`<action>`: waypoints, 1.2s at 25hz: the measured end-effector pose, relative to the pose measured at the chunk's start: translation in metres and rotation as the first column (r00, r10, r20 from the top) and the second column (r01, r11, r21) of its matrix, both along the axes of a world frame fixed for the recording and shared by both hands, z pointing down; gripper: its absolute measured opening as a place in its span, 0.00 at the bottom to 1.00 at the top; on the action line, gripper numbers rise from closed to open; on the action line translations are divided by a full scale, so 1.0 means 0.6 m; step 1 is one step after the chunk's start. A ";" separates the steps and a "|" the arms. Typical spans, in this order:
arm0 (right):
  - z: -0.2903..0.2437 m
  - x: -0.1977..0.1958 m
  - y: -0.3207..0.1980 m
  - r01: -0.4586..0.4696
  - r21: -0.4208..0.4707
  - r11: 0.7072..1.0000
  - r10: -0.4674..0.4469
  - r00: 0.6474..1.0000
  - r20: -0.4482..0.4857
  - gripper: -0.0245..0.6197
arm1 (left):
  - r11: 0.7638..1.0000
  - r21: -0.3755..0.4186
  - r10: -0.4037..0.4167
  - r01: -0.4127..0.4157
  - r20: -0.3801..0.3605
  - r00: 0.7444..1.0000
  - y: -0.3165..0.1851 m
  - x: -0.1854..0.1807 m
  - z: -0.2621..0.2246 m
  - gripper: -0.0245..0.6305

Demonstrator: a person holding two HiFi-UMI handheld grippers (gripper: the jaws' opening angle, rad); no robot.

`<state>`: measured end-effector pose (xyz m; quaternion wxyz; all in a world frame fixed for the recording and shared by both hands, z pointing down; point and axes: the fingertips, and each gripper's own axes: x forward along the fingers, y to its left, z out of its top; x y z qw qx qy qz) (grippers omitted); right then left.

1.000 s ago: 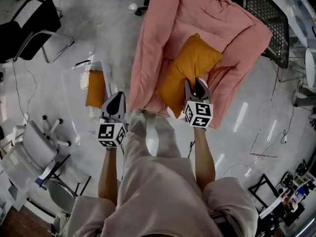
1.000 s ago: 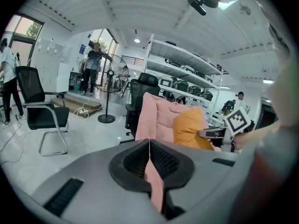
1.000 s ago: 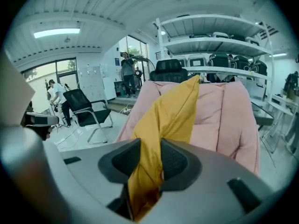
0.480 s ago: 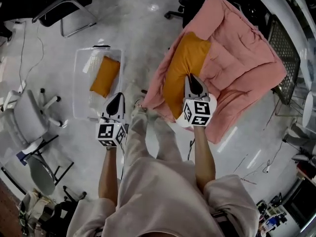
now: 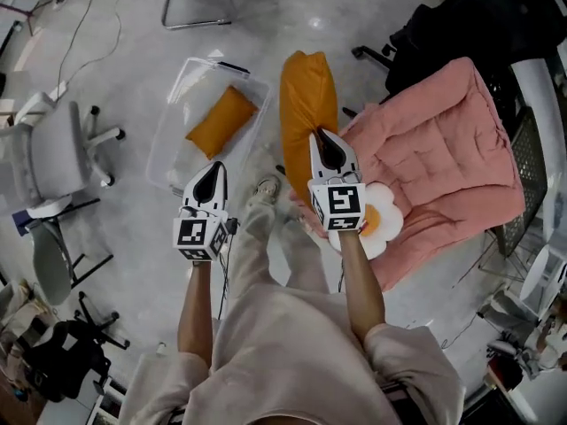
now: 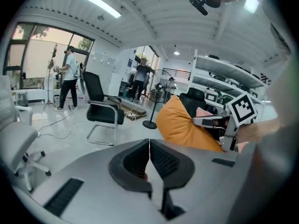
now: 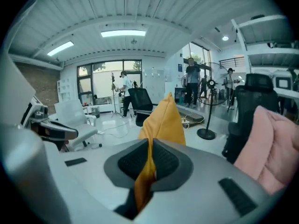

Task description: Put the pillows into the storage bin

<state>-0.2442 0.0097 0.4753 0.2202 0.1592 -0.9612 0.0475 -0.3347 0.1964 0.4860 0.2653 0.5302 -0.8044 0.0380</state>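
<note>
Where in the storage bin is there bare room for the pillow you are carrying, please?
In the storage bin, bare floor lies between the pillow inside and the wall facing the white office chair, and at the end nearest the left gripper. Crowded: the pink cushion's side, where the right gripper holds the carried pillow.

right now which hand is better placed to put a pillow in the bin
Right. Its hand-held gripper has just been closing on the pillow, held beside the bin; the left hand-held gripper is shut, empty.
</note>
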 end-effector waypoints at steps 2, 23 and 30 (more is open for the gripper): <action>0.009 -0.067 0.035 0.047 -0.043 0.998 -0.046 0.998 0.031 0.07 | 0.998 -0.010 -0.066 0.066 0.006 0.998 0.046 -0.041 0.004 0.06; 0.110 -0.203 0.175 0.202 -0.239 0.950 -0.197 0.979 0.046 0.58 | 0.996 -0.044 -0.081 0.079 -0.038 0.996 0.118 -0.123 0.053 0.06; 0.117 -0.018 0.061 -0.064 -0.231 0.971 0.070 0.997 0.021 0.65 | 0.983 -0.027 0.182 -0.183 -0.037 0.983 -0.033 -0.018 0.047 0.06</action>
